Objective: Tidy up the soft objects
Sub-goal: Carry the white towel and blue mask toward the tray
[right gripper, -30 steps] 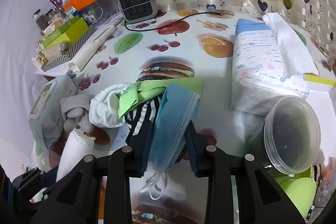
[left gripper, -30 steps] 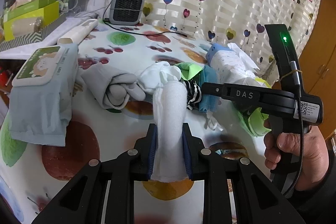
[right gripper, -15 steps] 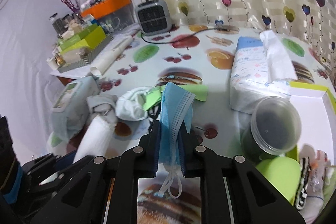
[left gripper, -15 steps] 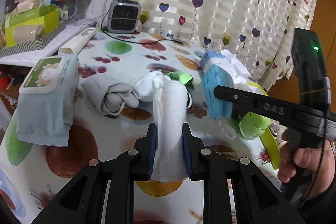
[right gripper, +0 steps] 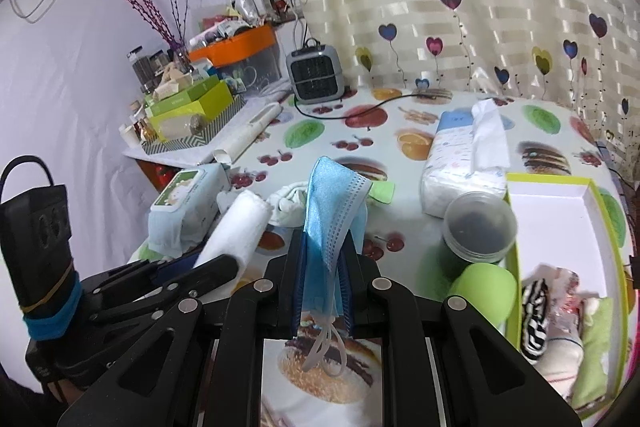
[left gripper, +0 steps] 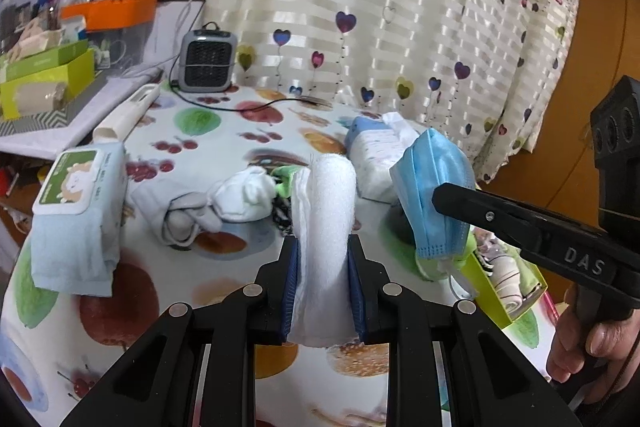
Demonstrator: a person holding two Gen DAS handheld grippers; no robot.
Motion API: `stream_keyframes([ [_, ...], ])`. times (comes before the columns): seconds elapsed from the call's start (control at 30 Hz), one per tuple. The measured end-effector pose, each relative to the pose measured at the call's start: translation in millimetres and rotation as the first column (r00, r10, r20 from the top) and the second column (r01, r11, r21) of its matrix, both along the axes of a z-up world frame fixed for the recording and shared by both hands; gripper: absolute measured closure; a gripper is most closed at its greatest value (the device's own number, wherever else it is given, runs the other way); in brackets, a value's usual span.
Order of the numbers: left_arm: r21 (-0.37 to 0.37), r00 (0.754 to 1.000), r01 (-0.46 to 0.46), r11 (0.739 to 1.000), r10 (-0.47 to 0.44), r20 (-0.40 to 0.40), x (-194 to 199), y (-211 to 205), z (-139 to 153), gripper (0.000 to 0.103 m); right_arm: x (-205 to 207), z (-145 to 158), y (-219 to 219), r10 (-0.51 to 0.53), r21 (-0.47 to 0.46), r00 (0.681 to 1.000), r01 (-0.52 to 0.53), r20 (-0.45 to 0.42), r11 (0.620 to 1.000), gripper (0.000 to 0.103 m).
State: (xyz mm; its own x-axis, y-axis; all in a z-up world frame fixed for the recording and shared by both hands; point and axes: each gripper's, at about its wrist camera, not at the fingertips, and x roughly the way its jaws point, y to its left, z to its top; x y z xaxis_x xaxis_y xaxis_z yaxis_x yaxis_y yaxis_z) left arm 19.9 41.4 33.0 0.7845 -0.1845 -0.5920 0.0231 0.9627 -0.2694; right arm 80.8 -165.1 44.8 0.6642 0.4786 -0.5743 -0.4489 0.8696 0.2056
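Observation:
My left gripper (left gripper: 323, 247) is shut on a rolled white towel (left gripper: 326, 195) that stands up between its blue pads, above the table. My right gripper (right gripper: 323, 243) is shut on a blue face mask (right gripper: 332, 195), whose ear loops hang below the jaws. In the left wrist view the mask (left gripper: 434, 187) hangs to the right of the towel. A lime-green box (right gripper: 552, 203) with a white inside sits at the right and holds striped and pale socks. White socks (left gripper: 244, 195) and a grey cloth (left gripper: 176, 215) lie piled on the table behind the towel.
A wet-wipes pack (left gripper: 80, 187) lies at the left and a tissue pack (right gripper: 460, 163) at the back right. A clear round tub (right gripper: 478, 227) and a green cup (right gripper: 484, 287) stand beside the box. A small heater (right gripper: 316, 71) and its cable are at the far edge.
My right gripper closed tighter on the mask, lifted it off the pile and carried it right, toward the box. My left gripper rose a little with the towel.

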Motion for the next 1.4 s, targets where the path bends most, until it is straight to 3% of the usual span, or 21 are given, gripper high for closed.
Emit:
stream_keyframes([
  [0.9,0.043,0.994,0.109,0.993,-0.11,0.011,18,-58,17,0.081,-19,13,-60,-0.074,0.056,0.996,0.072,0.041,0.996,0.087],
  [1.4,0.06,0.976,0.214,0.975,-0.216,0.018,30,-110,25,0.081,-24,13,-128,-0.216,0.106,0.976,0.212,0.031,0.972,0.087],
])
